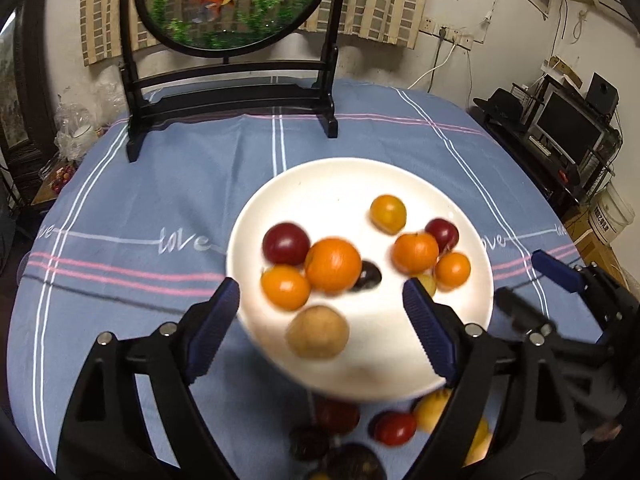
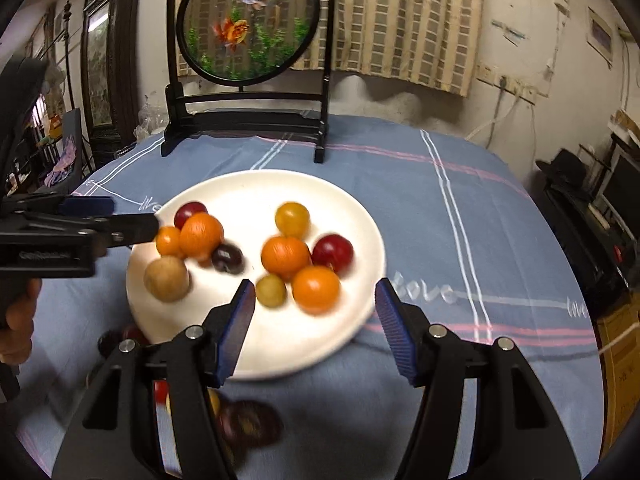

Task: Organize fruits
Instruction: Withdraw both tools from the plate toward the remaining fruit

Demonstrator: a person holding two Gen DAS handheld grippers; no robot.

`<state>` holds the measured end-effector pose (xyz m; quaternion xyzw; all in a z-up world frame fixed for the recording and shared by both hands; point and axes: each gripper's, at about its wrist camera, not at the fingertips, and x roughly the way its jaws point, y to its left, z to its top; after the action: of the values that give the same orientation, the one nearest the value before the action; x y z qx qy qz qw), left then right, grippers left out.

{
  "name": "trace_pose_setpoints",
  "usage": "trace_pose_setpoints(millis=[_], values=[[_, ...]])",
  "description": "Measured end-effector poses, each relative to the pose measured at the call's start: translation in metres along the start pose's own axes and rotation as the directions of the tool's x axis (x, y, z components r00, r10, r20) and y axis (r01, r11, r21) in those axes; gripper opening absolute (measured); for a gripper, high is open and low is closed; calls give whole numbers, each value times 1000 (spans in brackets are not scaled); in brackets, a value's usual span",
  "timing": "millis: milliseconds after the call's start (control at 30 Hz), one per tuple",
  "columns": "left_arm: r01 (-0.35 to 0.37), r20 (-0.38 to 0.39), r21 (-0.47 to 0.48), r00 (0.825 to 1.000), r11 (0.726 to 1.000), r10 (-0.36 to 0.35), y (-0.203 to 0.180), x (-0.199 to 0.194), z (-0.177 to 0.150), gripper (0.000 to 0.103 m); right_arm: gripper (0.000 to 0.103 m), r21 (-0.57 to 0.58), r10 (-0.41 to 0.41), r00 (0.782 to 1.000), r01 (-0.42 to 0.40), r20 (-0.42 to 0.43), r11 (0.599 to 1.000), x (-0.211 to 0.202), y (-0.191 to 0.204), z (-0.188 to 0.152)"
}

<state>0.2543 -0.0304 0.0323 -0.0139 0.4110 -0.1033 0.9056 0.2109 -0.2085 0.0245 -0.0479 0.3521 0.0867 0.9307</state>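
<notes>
Left wrist view: the left tool (image 1: 322, 312) is seen held wide above the near part of a white plate (image 1: 320, 176), with nothing between its blue pads. On the plate, orange fruits (image 1: 333, 265), dark red plums (image 1: 286, 243), a yellow fruit (image 1: 388, 213) and a tan round fruit (image 1: 318, 332) are gathered. More fruits (image 1: 394, 428) are left on the blue tabletop (image 1: 120, 184) just near of the plate. In the right wrist view, the right tool (image 2: 316, 308) is held partly spread and empty over the plate's near right rim. A fish screen (image 2: 248, 20) is stood at the far side.
</notes>
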Motion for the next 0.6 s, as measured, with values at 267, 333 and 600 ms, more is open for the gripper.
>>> trace_pose_setpoints(millis=[267, 333, 600], values=[[-43, -3, 38, 999, 998, 43, 3, -28, -44, 89, 62, 83, -26, 999, 30, -41, 996, -26, -14, -41], [-48, -13, 40, 999, 998, 49, 6, -33, -56, 89, 62, 88, -29, 998, 33, -51, 996, -32, -15, -52], [-59, -23, 34, 998, 998, 60, 15, -55, -99, 91, 63, 93, -9, 997, 17, -83, 996, -54, -12, -92]])
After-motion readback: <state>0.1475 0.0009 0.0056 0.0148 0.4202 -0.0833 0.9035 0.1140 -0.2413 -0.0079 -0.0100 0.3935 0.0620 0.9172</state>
